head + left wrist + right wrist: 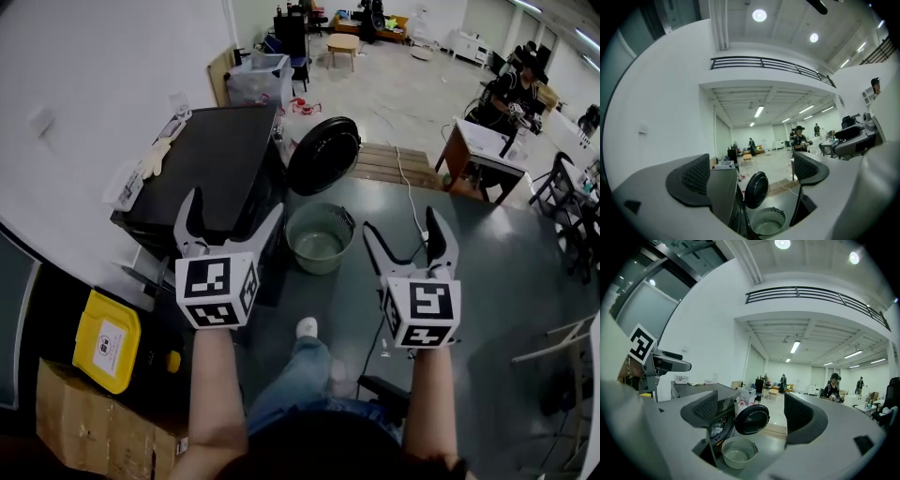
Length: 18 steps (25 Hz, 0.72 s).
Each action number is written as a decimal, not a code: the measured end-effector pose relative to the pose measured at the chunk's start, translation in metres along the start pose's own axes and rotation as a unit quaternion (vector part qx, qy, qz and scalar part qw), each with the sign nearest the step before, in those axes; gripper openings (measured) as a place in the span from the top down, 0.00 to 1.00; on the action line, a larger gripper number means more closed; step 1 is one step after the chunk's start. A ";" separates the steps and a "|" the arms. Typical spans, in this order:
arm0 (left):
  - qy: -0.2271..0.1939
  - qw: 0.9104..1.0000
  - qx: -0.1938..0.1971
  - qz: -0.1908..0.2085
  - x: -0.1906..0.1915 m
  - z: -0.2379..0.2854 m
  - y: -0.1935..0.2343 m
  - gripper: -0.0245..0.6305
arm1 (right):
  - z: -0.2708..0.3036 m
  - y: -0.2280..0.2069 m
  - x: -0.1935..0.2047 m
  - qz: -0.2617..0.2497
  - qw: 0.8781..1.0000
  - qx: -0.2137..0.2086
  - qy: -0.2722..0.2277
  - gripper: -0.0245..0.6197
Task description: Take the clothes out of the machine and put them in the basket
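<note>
**Head view, left to right.** A yellow case (106, 353) and a carton (89, 431) lie on the floor left of the machine (225, 155), on its near side. The machine is a black front-loader seen from above. The left gripper (234, 208) is held level over the machine's near right corner. Its tongs are spread wide with nothing between them. The round door (323, 155) stands swung open at the machine's right face. The basket (320, 237), a pale green tub, sits on the floor just in front of the machine's opening, below the door. The right gripper (403, 225) is held level right of the machine, beyond the basket, with its tongs likewise spread and empty. A cable (409, 192) runs along the floor past it.

**Left gripper view.** The camera looks along the machine's right edge. The door and basket show between the parted tongs, well beyond them. The drum opening is hidden from this angle, as it is in the head view.

**Right gripper view.** Only this view looks into the opening. A pale crumpled mass there, probably the clothes (716, 430), lies inside the machine, though it is small and dim. The left gripper's marker cube shows at the far left, above the machine's top.
</note>
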<state>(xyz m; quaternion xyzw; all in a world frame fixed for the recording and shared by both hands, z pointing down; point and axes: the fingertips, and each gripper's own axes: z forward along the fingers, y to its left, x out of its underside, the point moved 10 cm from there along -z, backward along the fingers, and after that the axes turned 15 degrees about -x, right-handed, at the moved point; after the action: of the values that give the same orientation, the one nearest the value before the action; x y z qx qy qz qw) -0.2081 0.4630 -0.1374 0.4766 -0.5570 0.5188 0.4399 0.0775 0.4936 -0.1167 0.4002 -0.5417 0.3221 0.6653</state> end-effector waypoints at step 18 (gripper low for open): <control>0.036 0.998 0.052 0.024 0.046 0.257 -0.027 0.18 | 0.214 -0.108 0.019 0.026 0.998 0.009 0.050 0.29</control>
<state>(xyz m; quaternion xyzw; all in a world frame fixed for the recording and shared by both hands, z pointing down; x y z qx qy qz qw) -0.1874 0.2036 -0.1072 0.4663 -0.5241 0.5745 0.4218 0.0753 0.2542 -0.0981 0.3752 -0.5148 0.3635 0.6797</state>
